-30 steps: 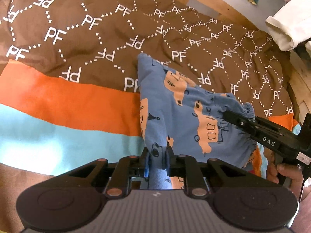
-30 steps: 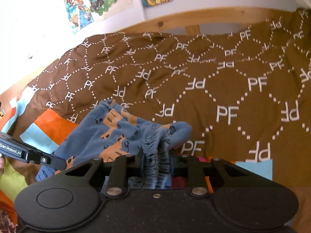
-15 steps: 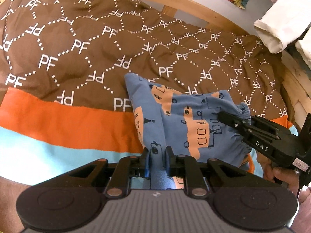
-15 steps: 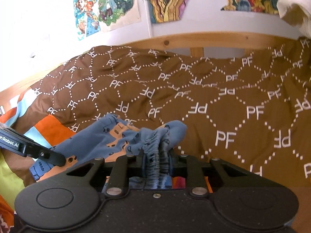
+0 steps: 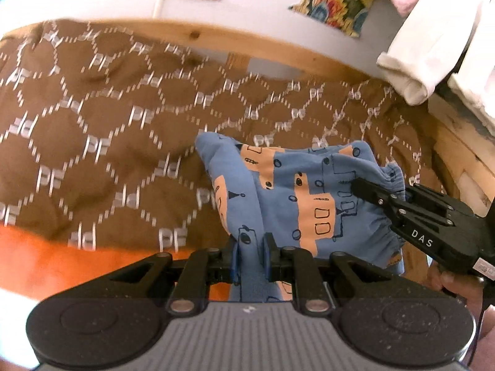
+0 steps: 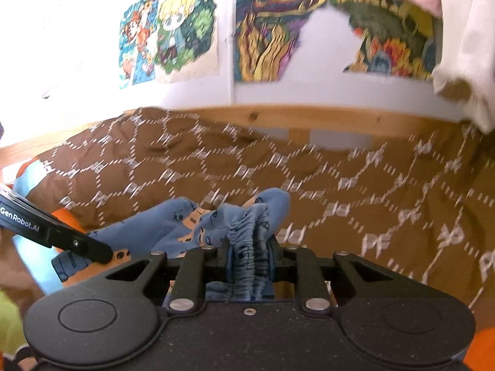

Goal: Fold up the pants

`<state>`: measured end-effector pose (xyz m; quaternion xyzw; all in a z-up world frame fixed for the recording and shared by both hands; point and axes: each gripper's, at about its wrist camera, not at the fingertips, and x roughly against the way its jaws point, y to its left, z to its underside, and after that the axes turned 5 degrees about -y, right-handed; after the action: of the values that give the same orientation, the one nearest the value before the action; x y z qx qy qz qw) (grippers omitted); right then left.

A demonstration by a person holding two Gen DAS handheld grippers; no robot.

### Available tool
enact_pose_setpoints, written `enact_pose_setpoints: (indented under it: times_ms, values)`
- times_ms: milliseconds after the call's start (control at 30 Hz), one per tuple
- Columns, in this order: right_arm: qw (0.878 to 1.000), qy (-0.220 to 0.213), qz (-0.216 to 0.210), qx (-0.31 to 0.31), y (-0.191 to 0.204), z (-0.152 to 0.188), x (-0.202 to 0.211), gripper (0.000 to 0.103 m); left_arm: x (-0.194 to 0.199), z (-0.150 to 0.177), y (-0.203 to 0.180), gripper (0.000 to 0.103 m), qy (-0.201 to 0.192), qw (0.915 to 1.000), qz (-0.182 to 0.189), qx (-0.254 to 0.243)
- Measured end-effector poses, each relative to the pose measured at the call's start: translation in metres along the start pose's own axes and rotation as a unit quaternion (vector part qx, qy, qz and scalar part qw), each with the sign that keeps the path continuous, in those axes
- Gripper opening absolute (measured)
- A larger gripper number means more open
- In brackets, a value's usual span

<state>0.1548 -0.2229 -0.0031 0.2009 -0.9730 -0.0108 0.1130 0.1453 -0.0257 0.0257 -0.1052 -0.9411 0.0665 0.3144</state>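
Small blue pants (image 5: 297, 191) with orange vehicle prints hang between both grippers above the brown bed cover (image 5: 92, 142). My left gripper (image 5: 250, 256) is shut on a plain blue part of the pants. My right gripper (image 6: 249, 259) is shut on the gathered elastic waistband (image 6: 247, 238). The right gripper also shows at the right of the left wrist view (image 5: 411, 213), clamped on the waistband. The left gripper shows at the left of the right wrist view (image 6: 58, 235). The pants (image 6: 173, 232) sag between them.
The brown cover (image 6: 371, 210) carries white PF lettering, with orange (image 5: 46, 253) and light blue stripes nearer me. A wooden bed rail (image 5: 216, 40) runs behind it, under a wall with colourful pictures (image 6: 185, 31). White cloth (image 5: 427, 58) hangs at the upper right.
Both grippers have lifted and tilted up with the pants. The wall and pictures have come into view. The pants have spread wider between the grippers.
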Motion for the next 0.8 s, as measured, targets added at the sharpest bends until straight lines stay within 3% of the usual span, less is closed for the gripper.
enact_pose_setpoints:
  times_ms: [133, 300, 367, 433, 567, 633, 800]
  values:
    - [1.0, -0.003, 0.016, -0.019, -0.017, -0.007, -0.014, 0.022, -0.019, -0.002, 0.005, 0.018, 0.007, 0.9998, 0.0, 0.018]
    - [0.998, 0.032, 0.03, -0.049, -0.034, 0.014, -0.04, 0.03, -0.049, 0.018, 0.019, 0.023, 0.057, 0.9975, -0.028, 0.03]
    - [0.996, 0.048, 0.043, -0.054, -0.039, 0.024, -0.046, 0.038, -0.053, 0.026, 0.025, 0.034, 0.07, 0.9962, -0.041, 0.032]
    - [0.995, 0.052, 0.05, -0.07, -0.048, 0.031, -0.047, 0.053, -0.049, 0.029, 0.03, 0.053, 0.065, 0.9959, -0.051, 0.038]
    - [0.994, 0.04, 0.064, -0.081, -0.055, 0.031, -0.039, 0.068, -0.042, 0.031, 0.033, 0.064, 0.059, 0.9951, -0.068, 0.042]
    - [0.994, 0.032, 0.067, -0.084, -0.055, 0.028, -0.033, 0.081, -0.039, 0.031, 0.033, 0.075, 0.054, 0.9942, -0.083, 0.043]
    - [0.994, 0.01, 0.078, -0.07, -0.05, 0.02, -0.017, 0.099, -0.024, 0.027, 0.027, 0.097, 0.017, 0.9909, -0.109, 0.076]
